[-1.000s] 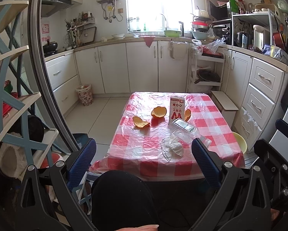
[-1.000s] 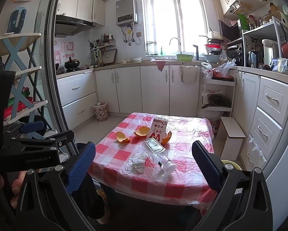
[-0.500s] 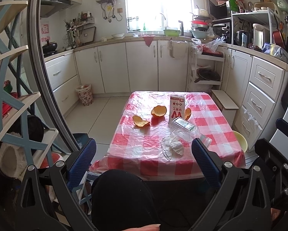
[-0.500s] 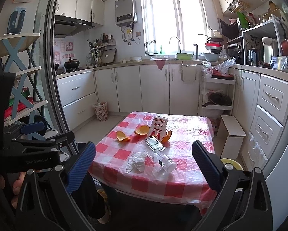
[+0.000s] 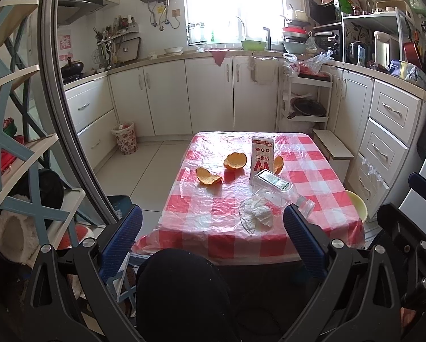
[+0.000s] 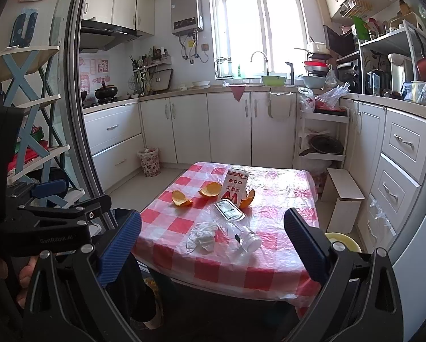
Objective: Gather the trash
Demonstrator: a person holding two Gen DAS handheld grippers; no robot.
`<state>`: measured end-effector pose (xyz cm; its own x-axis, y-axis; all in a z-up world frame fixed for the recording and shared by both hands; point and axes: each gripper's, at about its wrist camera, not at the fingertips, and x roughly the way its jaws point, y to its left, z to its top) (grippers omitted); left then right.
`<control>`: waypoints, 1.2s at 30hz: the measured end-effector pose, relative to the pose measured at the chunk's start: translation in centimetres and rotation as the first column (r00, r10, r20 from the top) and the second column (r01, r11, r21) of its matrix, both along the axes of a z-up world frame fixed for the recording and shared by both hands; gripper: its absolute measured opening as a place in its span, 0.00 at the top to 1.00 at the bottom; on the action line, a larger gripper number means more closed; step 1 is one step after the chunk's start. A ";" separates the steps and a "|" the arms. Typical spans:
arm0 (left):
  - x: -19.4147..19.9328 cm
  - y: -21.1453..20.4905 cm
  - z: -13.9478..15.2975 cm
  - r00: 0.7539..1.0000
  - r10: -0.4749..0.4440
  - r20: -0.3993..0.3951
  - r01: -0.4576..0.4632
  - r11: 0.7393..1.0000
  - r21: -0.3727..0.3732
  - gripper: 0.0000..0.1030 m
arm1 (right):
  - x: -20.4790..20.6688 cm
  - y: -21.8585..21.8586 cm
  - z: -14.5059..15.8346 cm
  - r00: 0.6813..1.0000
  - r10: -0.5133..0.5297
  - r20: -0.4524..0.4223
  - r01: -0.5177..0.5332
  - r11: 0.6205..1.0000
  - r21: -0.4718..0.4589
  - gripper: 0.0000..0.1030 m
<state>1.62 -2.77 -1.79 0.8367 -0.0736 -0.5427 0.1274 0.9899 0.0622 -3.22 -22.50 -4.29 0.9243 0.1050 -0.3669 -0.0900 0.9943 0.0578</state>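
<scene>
We have collected nothing yet — both the left gripper (image 5: 211, 229) and the right gripper (image 6: 213, 229) hang released and empty. Ahead of them, the trash lies on the table (image 5: 201, 239): orange peels (image 5: 208, 176), milk carton (image 5: 260, 156), crumpled tissue (image 5: 257, 213), plastic bottle (image 6: 248, 239) — all left to gather.

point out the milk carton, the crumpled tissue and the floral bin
milk carton (image 5: 260, 158), left wrist view, on its front face.
crumpled tissue (image 6: 205, 238), right wrist view, on the middle of the wad.
floral bin (image 6: 149, 163), right wrist view, on its patterned side.
</scene>
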 end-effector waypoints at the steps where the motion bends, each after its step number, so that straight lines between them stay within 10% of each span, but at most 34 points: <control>1: -0.1 0.1 0.1 1.000 0.002 0.003 -0.002 1.000 -0.002 0.08 | -0.1 0.1 0.0 1.000 0.001 0.003 -0.001 1.000 -0.002 0.07; 36: -0.5 0.4 0.4 1.000 -0.005 0.017 0.006 0.999 -0.037 0.08 | -0.9 0.8 -0.1 0.999 0.029 0.025 -0.028 0.999 -0.026 0.07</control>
